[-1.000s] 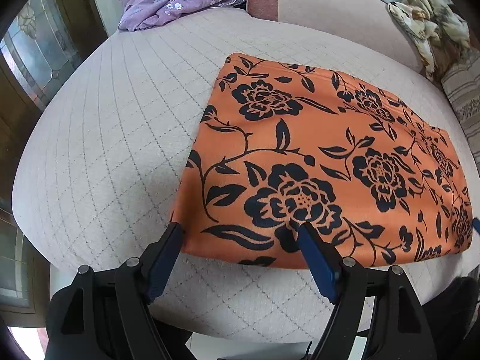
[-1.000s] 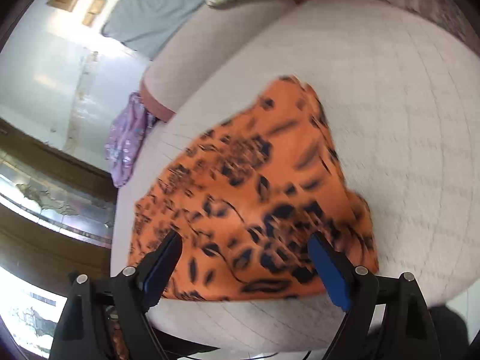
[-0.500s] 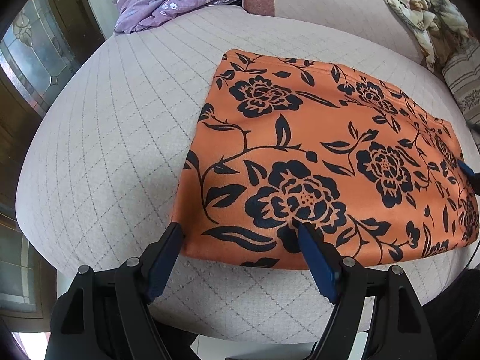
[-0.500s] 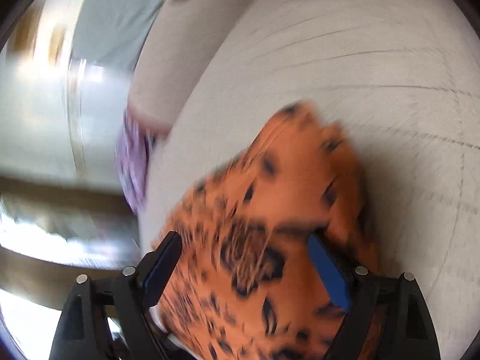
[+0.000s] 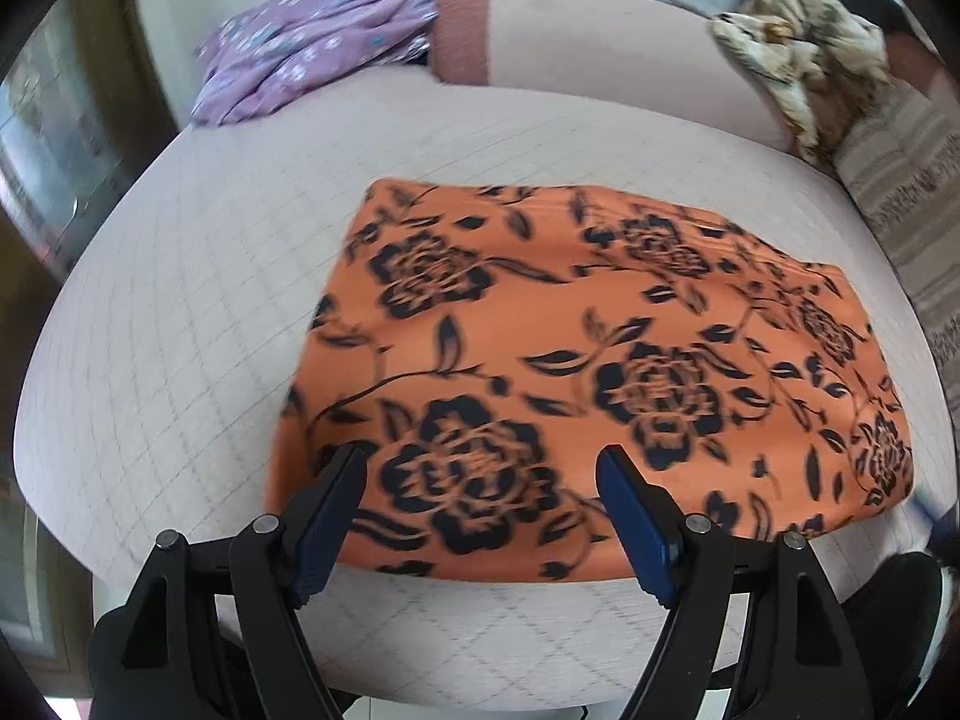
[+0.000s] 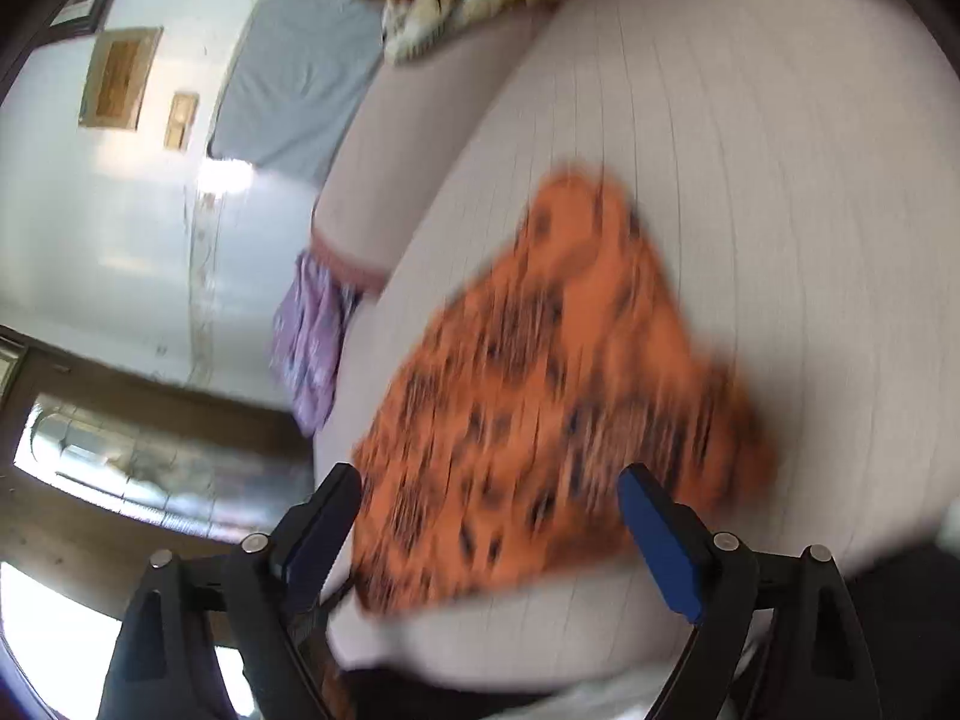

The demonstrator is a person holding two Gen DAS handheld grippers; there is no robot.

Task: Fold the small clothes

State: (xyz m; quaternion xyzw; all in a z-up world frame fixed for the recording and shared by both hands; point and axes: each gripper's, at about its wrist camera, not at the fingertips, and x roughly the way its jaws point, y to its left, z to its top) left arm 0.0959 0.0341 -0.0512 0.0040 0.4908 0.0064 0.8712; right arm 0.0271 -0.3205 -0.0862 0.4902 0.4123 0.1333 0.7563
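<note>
The folded garment [image 5: 600, 372] lies flat on the bed [image 5: 180, 300]. Behind it, a bolster [image 5: 600, 54]; another garment [image 5: 312, 54] lies at the far left corner.

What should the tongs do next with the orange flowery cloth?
Probably lower the left tongs onto the near edge of the orange cloth and pinch it. The cloth lies flat on the pale cushion, already folded into a neat shape, and both tongs are open with nothing in them. The right tongs could take the other end, ready for another fold.
</note>
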